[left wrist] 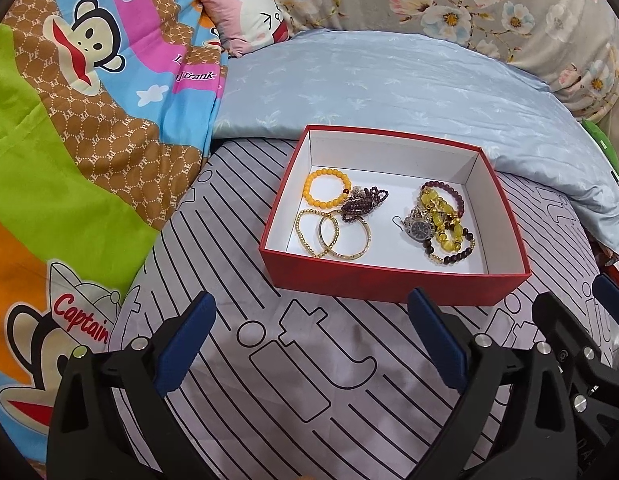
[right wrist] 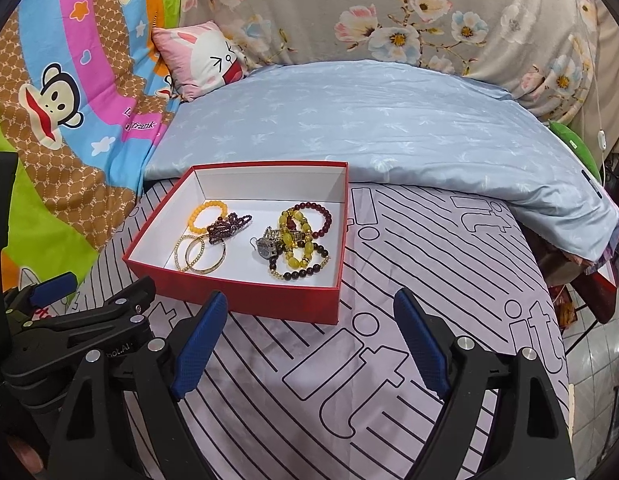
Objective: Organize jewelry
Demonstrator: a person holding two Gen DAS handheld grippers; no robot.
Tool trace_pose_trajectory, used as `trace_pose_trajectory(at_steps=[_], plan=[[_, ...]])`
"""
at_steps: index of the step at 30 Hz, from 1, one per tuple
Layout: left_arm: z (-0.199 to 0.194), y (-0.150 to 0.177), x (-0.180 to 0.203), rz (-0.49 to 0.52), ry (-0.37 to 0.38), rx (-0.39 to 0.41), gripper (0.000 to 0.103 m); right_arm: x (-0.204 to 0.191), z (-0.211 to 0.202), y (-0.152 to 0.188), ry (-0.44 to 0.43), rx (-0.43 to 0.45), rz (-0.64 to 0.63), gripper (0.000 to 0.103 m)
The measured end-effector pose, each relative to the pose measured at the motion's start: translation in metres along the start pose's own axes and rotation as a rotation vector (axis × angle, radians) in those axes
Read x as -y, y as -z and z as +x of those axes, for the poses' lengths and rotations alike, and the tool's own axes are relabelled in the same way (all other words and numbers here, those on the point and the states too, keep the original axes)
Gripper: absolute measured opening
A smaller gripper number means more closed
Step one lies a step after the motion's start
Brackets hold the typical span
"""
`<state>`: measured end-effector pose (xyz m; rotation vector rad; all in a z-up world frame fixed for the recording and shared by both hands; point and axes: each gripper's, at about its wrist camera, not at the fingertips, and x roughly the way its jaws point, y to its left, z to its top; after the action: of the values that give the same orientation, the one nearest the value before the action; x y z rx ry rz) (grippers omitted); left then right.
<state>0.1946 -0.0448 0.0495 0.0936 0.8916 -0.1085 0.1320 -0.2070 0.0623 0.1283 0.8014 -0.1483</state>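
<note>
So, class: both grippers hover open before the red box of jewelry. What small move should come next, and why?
Probably ease the right gripper forward over the red box toward the tangled pile with the watch; both grippers are open, empty and short of the box.

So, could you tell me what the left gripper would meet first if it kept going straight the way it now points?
Most likely the near wall of the red box: the left gripper, open and empty, points over striped bedsheet toward it. Its height is unclear, so it might clear the rim.
</note>
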Motion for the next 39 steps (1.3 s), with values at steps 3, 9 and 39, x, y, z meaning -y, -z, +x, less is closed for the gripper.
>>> trace_pose_trajectory(at_steps=[3,9,39], plan=[[-0.0005,0.0000,0.0008,0.002,-0.004,0.002,0.092,0.0013,0.0001,0.0003,-0.001,0.001,0.001,0.082],[-0.0004,-0.0004,0.0005,0.003,-0.007,0.002,0.092,0.0018,0.0003,0.0007,-0.001,-0.001,0.001,0.082],[0.0016,0.0036,0.0010,0.024,-0.017,-0.001,0.092,0.0023,0.0017,0.0054,0.013,0.000,-0.005,0.082]])
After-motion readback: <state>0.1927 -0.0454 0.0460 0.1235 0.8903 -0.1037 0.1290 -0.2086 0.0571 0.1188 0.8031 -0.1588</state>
